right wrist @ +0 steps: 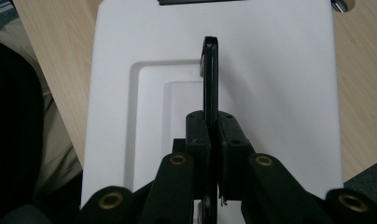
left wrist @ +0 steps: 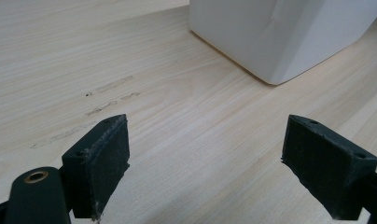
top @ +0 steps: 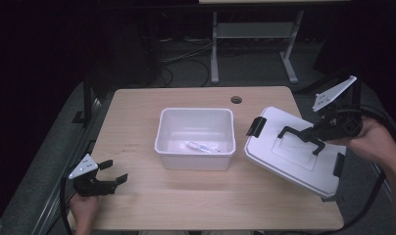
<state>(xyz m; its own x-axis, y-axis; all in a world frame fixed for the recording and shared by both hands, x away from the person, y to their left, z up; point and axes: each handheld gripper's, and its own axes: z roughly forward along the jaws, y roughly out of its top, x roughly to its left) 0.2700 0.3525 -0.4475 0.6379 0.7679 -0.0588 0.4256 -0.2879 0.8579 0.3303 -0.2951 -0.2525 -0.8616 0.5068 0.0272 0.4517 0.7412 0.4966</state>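
A white open bin point(top: 196, 154) stands mid-table, with a small white tube point(top: 200, 147) lying inside it. Its corner point(left wrist: 275, 42) rises ahead of the left gripper. To the right, a white lid point(top: 279, 156) with black latches hangs tilted above the table. My right gripper point(top: 317, 131) is shut on the lid's black handle point(top: 296, 134), lifting it. In the right gripper view the jaws clamp the thin handle point(right wrist: 210, 74) over the lid point(right wrist: 270, 70). My left gripper point(top: 112, 172) rests open near the table's front left, with bare wood between its pads point(left wrist: 105, 161).
The wooden table point(top: 137, 117) has a cable hole point(top: 236, 100) at the back. A metal table frame point(top: 255, 44) stands on the dark floor behind. Cables trail from both grippers at the table's sides.
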